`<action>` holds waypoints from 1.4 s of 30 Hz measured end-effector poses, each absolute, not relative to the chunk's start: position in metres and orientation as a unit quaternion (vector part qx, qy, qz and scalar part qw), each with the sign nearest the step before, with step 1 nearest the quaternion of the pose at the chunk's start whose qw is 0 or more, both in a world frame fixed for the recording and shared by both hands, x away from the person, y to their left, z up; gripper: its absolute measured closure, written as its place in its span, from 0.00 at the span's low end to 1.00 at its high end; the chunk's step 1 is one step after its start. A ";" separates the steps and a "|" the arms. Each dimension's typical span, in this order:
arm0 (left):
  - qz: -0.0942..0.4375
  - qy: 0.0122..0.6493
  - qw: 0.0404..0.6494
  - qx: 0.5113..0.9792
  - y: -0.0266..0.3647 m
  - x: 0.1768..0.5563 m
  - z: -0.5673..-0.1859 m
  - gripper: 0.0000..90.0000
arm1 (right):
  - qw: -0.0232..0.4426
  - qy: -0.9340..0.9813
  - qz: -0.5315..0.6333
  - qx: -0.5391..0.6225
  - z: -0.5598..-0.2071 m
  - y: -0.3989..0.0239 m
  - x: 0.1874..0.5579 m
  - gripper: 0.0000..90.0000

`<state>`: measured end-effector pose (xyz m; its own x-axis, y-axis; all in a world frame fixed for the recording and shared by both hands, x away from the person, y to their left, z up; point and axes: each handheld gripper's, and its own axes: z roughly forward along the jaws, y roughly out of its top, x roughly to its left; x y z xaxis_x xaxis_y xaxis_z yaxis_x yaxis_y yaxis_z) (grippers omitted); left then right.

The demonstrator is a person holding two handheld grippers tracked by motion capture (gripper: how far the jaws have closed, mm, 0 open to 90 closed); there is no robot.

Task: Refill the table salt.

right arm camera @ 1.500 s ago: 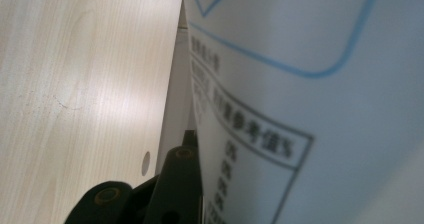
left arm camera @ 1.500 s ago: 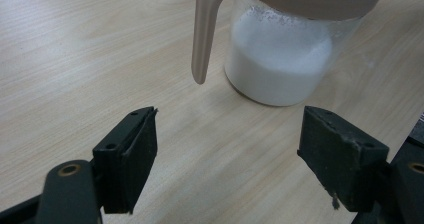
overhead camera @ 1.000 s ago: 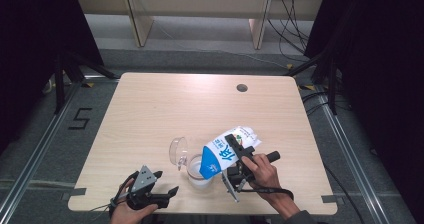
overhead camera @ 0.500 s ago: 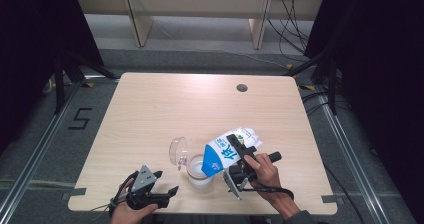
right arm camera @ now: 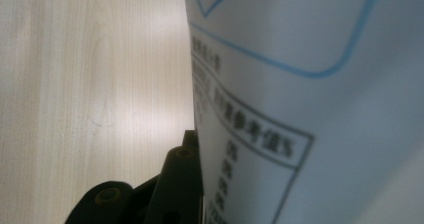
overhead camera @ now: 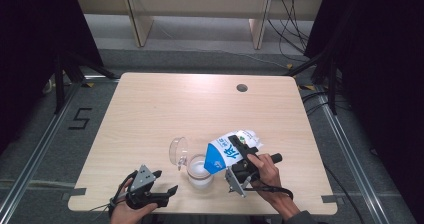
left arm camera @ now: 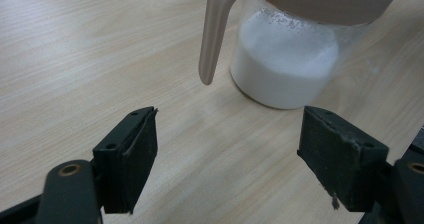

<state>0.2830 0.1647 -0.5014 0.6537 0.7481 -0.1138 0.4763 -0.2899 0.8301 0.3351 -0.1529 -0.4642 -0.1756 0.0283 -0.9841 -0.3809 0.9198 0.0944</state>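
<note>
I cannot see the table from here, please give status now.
Right gripper shut on milk carton, tilted over jug. Left gripper open, holding nothing. Jug partly full of milk, lid flipped up. Nothing in the way.

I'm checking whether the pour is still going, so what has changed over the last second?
Nothing visibly changed. The right gripper still holds the milk carton tipped over the clear jug, which already has milk in it, and the left gripper stays open near the table's front edge.
</note>
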 end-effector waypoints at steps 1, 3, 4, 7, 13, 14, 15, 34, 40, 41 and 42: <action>0.150 0.390 0.451 0.789 0.165 0.283 -0.501 0.26 | 0.631 0.749 0.161 -0.120 -0.464 -0.154 0.336 0.86; 0.150 0.396 0.450 0.786 0.164 0.282 -0.501 0.26 | 0.627 0.752 0.167 -0.112 -0.464 -0.156 0.336 0.86; 0.151 0.395 0.453 0.784 0.164 0.283 -0.501 0.26 | 0.626 0.754 0.168 -0.108 -0.463 -0.156 0.337 0.86; 0.151 0.396 0.453 0.784 0.164 0.283 -0.501 0.26 | 0.621 0.758 0.175 -0.094 -0.461 -0.160 0.338 0.86; 0.148 0.399 0.452 0.784 0.165 0.282 -0.502 0.26 | 0.596 0.779 0.189 -0.049 -0.460 -0.171 0.344 0.86; 0.148 0.399 0.452 0.784 0.164 0.282 -0.502 0.26 | 0.584 0.785 0.204 -0.023 -0.462 -0.171 0.345 0.87; 0.149 0.398 0.451 0.785 0.165 0.282 -0.501 0.26 | 0.575 0.782 0.237 -0.028 -0.465 -0.171 0.350 0.87; 0.147 0.395 0.455 0.784 0.165 0.283 -0.501 0.26 | 0.475 0.811 0.312 0.140 -0.469 -0.206 0.374 0.91; 0.146 0.396 0.454 0.785 0.165 0.283 -0.501 0.26 | 0.435 0.806 0.352 0.195 -0.472 -0.221 0.384 0.92; 0.146 0.398 0.459 0.781 0.165 0.283 -0.501 0.26 | 0.431 0.804 0.357 0.202 -0.473 -0.223 0.386 0.92; 0.146 0.397 0.456 0.783 0.165 0.283 -0.501 0.26 | 0.425 0.802 0.361 0.212 -0.474 -0.227 0.388 0.92</action>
